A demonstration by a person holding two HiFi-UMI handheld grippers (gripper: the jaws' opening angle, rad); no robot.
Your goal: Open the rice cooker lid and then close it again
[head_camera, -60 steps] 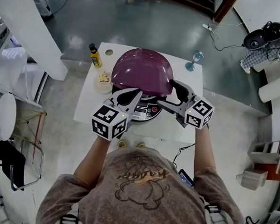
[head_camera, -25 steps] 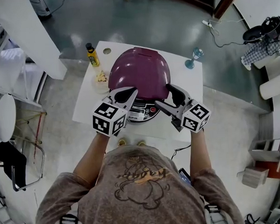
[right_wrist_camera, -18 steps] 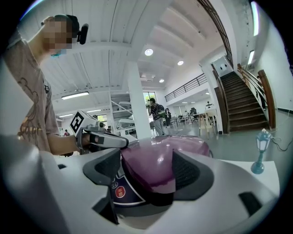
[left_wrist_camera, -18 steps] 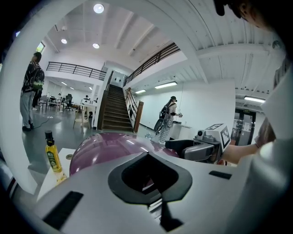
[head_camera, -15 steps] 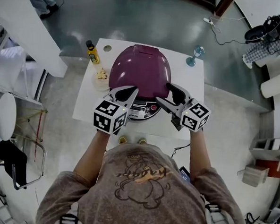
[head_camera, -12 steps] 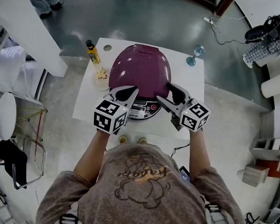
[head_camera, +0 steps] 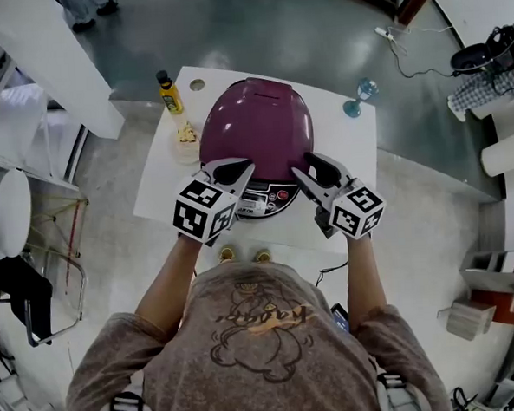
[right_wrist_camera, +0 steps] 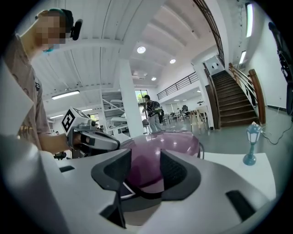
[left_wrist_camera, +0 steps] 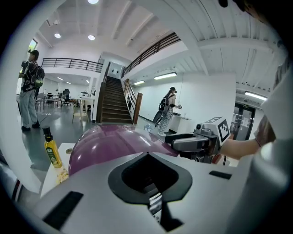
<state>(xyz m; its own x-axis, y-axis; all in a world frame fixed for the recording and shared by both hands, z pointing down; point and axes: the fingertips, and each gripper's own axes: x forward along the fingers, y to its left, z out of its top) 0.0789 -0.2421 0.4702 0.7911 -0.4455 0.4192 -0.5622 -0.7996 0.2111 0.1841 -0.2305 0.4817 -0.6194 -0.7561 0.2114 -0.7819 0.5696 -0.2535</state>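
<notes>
The rice cooker stands on a white table (head_camera: pixel 349 155), and its purple domed lid (head_camera: pixel 256 126) lies down over the body. The control panel (head_camera: pixel 270 199) faces me. My left gripper (head_camera: pixel 230 168) sits at the lid's front left edge, its jaws shut tip to tip (left_wrist_camera: pixel 147 154) with nothing in them. At the lid's front right edge my right gripper (head_camera: pixel 307 166) has its jaws closing. A gap (right_wrist_camera: pixel 145 157) still shows between the pads, and nothing is pressed in it. The lid (right_wrist_camera: pixel 176 139) lies just beyond them.
A yellow bottle (head_camera: pixel 172 92) and a small dish of food (head_camera: pixel 186 140) stand on the table left of the cooker. A blue stemmed glass (head_camera: pixel 360 95) is at the far right corner. A white chair (head_camera: pixel 10 211) stands on the floor at the left.
The purple lid has come down from a raised tilt to lie flat on the cooker. Both grippers stayed at its front edge, and the right jaws have narrowed.
</notes>
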